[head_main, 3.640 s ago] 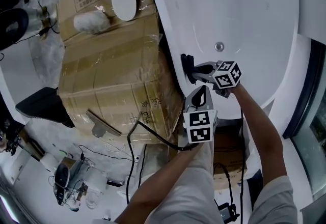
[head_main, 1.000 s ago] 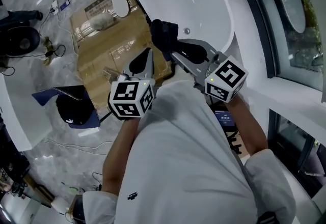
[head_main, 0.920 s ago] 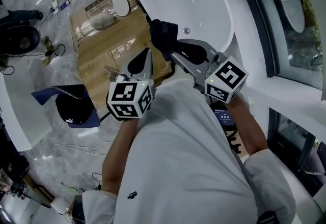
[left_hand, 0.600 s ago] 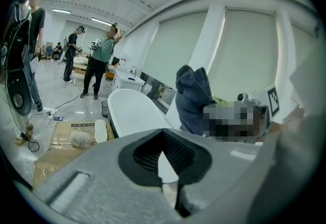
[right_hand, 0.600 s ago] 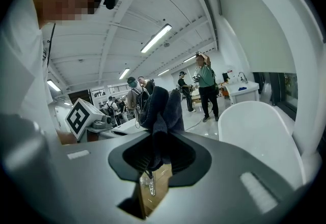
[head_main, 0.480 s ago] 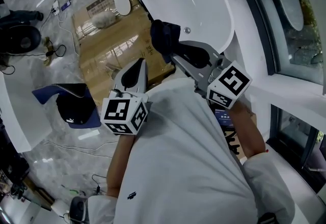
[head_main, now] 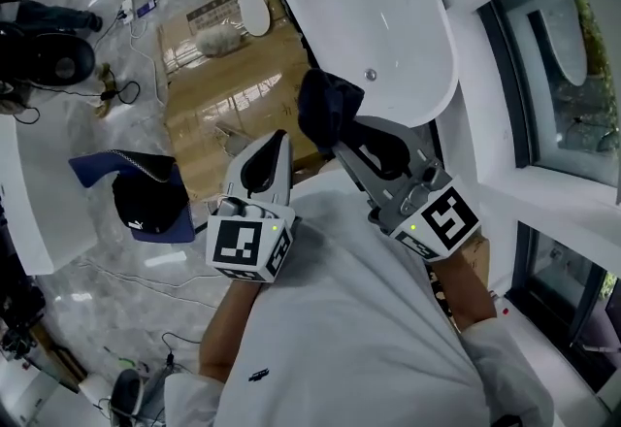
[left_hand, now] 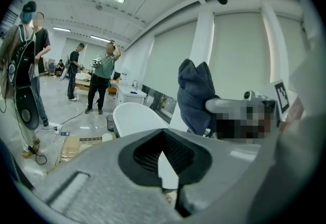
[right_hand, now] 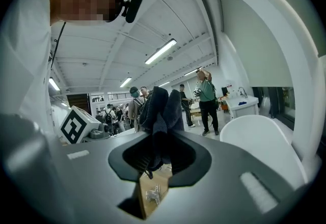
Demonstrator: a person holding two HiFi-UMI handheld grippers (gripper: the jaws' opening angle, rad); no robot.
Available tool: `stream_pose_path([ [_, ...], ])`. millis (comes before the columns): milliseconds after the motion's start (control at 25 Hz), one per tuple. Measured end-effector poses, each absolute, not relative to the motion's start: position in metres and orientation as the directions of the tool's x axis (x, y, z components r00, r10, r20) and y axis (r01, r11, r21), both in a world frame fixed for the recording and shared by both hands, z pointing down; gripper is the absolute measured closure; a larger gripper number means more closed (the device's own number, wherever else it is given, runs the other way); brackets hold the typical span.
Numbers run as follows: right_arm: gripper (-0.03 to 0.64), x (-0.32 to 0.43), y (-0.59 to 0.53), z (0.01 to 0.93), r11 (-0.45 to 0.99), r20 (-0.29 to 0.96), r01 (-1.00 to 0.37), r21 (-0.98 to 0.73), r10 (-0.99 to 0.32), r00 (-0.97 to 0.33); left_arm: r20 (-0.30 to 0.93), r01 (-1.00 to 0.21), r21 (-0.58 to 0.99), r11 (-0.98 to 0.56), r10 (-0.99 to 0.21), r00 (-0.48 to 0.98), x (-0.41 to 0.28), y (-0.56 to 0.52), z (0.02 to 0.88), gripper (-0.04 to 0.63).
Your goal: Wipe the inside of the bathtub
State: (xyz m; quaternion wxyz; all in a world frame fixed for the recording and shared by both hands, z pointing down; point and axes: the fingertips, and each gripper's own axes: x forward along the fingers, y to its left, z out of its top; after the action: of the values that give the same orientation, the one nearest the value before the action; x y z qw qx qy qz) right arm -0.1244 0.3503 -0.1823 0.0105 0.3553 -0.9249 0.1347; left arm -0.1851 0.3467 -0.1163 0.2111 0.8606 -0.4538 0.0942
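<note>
Nearest, against the person's white shirt (head_main: 369, 318), the left claw (head_main: 281, 138) is closed on itself with nothing between its jaws. Just beside it, the right claw (head_main: 346, 134) is clamped on a dark blue cloth (head_main: 327, 107). The cloth bunches up past the jaw tips and is raised in the air. In the head view it shows against the near rim of the white bathtub (head_main: 359, 8). Left of the tub lies a taped cardboard box (head_main: 228, 100) with a white oval object (head_main: 255, 6) on it. Farther off, people (left_hand: 104, 78) stand on the shiny floor (head_main: 146, 279).
</note>
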Motion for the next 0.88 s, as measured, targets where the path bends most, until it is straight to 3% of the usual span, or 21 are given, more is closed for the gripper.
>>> stream_pose_path([
  [240, 0.545, -0.127, 0.357, -0.178, 0.695, 0.115, -0.654, -0.3, -0.654, -0.748, 0.323, -0.824, 0.267, -0.499, -0.76, 0.565, -0.186, 0.355, -0.125, 0.597],
  [880, 0.546, -0.129, 0.361, -0.17, 0.697, 0.157, -0.678, -0.233, -0.661, -0.733, 0.317, -0.831, 0.254, -0.494, -0.77, 0.554, -0.184, 0.356, -0.125, 0.597],
])
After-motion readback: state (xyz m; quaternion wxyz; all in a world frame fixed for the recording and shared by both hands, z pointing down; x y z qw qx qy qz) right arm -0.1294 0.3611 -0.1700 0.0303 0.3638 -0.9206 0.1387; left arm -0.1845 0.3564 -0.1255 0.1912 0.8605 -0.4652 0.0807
